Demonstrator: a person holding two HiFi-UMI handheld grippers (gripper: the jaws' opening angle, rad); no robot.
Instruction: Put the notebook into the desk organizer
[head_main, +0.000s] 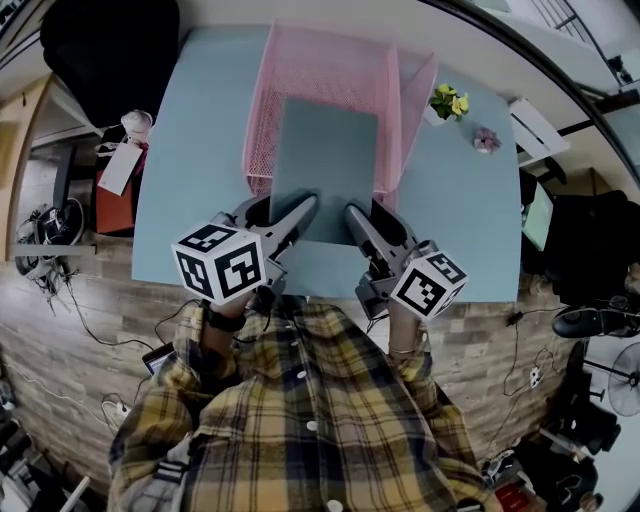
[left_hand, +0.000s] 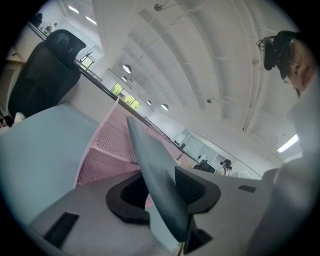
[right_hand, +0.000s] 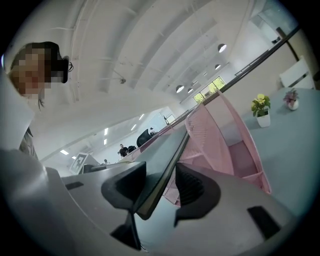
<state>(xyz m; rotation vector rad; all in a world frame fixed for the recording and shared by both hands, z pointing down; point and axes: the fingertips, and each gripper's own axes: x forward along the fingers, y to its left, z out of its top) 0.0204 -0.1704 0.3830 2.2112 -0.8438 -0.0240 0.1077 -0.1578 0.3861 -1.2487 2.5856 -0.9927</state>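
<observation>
Jaws of the left gripper (head_main: 278, 212) and right gripper (head_main: 372, 222) stand slightly apart around the near edge of the notebook (head_main: 325, 160). Its far part rests inside the pink desk organizer (head_main: 262, 100) on the table (head_main: 190, 150).

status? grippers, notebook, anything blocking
Left gripper and right gripper: jaws loose around the notebook, not clamped. Notebook's far end inside the pink desk organizer, near end sticking out. Nothing blocking.
</observation>
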